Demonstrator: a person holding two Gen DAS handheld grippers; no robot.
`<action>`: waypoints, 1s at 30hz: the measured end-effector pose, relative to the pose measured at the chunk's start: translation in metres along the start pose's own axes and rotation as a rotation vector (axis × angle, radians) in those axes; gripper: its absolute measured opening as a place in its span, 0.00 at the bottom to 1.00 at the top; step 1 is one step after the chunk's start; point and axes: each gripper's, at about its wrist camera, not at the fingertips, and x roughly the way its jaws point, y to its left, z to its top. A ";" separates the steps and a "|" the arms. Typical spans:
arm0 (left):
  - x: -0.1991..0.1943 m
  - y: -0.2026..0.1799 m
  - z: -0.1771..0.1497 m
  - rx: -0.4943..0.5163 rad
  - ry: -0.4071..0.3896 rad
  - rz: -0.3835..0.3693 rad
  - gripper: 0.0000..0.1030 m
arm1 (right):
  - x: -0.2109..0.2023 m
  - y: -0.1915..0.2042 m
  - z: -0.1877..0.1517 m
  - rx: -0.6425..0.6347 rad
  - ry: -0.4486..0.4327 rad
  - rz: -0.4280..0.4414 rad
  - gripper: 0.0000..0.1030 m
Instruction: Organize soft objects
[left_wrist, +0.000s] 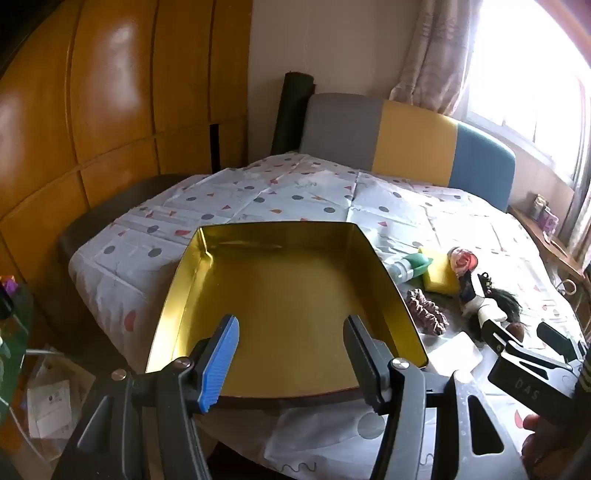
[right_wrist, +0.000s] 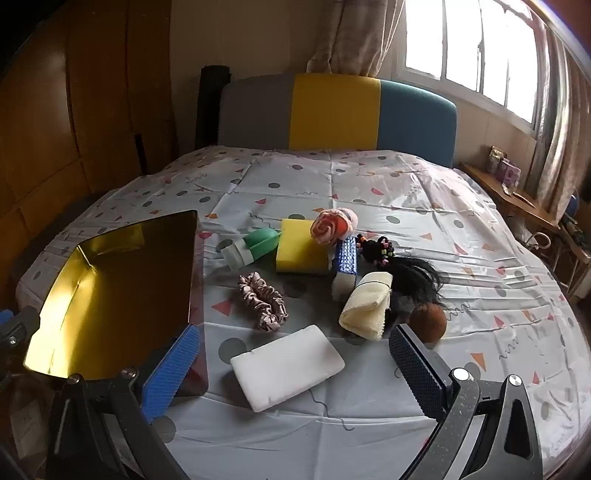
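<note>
While my right claw gapes empty and my left claw hovers parted over the gold metal tray, I list: white rectangular foam pad, on table beside tray, light, squashy, best pinched across its short edges.

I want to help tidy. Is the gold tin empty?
Empty. The tin shows only its bare gold floor; the soft things all lie outside it.

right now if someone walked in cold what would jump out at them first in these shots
The shiny gold tin would catch the eye first: it lies open and empty on the left of the patterned tablecloth. To its right sits a loose cluster of soft things, with a yellow sponge at the back, a pink scrunchie in the middle and a white foam block nearest, between the open right gripper fingers.
</note>
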 end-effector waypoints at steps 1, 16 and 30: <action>0.000 0.000 0.000 -0.001 0.005 -0.003 0.58 | 0.000 0.000 0.000 0.003 0.009 0.003 1.00; 0.010 0.004 -0.002 -0.009 0.065 0.015 0.58 | -0.004 0.011 0.000 -0.042 -0.019 0.014 1.00; 0.012 0.006 -0.003 -0.007 0.076 0.014 0.58 | -0.009 0.016 0.004 -0.051 -0.034 0.015 1.00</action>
